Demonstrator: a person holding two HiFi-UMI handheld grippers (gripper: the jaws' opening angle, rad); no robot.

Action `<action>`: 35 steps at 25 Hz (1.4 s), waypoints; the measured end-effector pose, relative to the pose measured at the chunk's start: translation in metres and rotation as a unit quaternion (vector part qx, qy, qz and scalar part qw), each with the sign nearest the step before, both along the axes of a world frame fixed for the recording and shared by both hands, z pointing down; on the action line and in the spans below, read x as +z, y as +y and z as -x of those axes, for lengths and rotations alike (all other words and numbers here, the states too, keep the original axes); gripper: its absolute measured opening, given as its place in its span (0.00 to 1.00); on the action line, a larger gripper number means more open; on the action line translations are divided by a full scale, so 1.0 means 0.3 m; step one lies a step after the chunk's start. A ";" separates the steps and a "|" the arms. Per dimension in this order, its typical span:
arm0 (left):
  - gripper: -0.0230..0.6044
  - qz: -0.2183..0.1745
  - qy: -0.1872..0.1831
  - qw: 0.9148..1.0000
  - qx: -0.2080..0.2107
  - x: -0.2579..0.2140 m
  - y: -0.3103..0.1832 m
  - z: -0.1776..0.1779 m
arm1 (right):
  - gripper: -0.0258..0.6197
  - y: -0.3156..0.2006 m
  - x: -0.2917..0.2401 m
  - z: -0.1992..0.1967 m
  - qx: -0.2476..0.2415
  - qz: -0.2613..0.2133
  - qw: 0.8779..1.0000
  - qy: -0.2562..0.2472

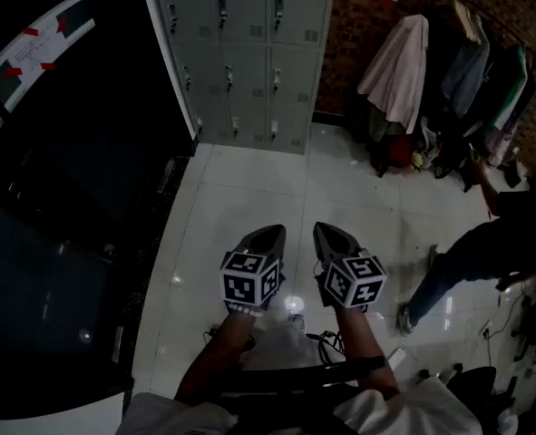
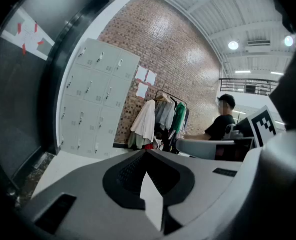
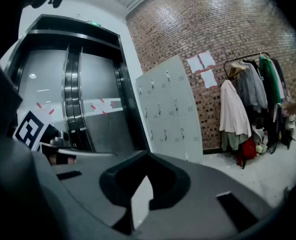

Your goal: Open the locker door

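Observation:
A grey bank of lockers (image 1: 240, 53) stands against the far wall, several small doors in three columns, all closed, each with a small handle. The lockers also show in the left gripper view (image 2: 90, 99) and the right gripper view (image 3: 170, 109), well beyond the jaws. My left gripper (image 1: 272, 232) and right gripper (image 1: 325, 229) are side by side over the white tiled floor, both pointing toward the lockers from a distance. In each gripper view the jaws meet at a point, left gripper (image 2: 146, 151) and right gripper (image 3: 145, 154), with nothing between them.
Dark glass doors with red tape marks (image 1: 68, 198) run along the left. A clothes rack with hanging coats (image 1: 449, 71) stands by the brick wall at the right. A person in dark clothes (image 1: 485, 243) is at the right edge. White tiled floor (image 1: 249, 188) lies between me and the lockers.

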State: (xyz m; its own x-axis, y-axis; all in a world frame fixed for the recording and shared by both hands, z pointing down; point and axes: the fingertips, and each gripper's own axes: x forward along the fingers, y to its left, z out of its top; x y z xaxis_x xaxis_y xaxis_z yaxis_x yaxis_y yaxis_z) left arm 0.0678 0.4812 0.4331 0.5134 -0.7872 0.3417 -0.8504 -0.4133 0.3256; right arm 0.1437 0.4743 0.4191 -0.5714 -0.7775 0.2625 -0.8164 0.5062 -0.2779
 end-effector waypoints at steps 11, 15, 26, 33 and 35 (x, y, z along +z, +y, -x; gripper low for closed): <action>0.03 -0.002 0.003 1.000 -0.018 0.015 -0.066 -0.098 | 0.05 -0.057 0.023 -0.114 -0.011 0.002 1.000 -0.004; 0.03 -0.004 0.008 0.999 -0.033 0.032 -0.103 -0.134 | 0.05 -0.098 0.054 -0.160 -0.021 0.006 1.000 -0.001; 0.03 0.006 0.003 0.999 -0.048 0.105 -0.379 -0.063 | 0.05 -0.375 0.145 -0.113 -0.030 0.021 0.999 -0.003; 0.03 0.004 0.005 0.999 -0.037 0.094 -0.715 0.045 | 0.05 -0.700 0.136 0.002 -0.022 0.019 1.000 -0.003; 0.03 0.004 0.005 0.999 -0.032 0.087 -0.809 0.087 | 0.05 -0.796 0.128 0.055 -0.020 0.019 1.000 -0.005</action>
State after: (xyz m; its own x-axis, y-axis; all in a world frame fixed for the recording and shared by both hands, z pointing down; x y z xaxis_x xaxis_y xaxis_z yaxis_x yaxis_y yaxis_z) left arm 0.0416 0.2384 0.4593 0.4649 -0.8163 0.3429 -0.8720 -0.3551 0.3368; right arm 0.1272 0.2355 0.4575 -0.6039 -0.7441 0.2856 -0.7934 0.5269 -0.3049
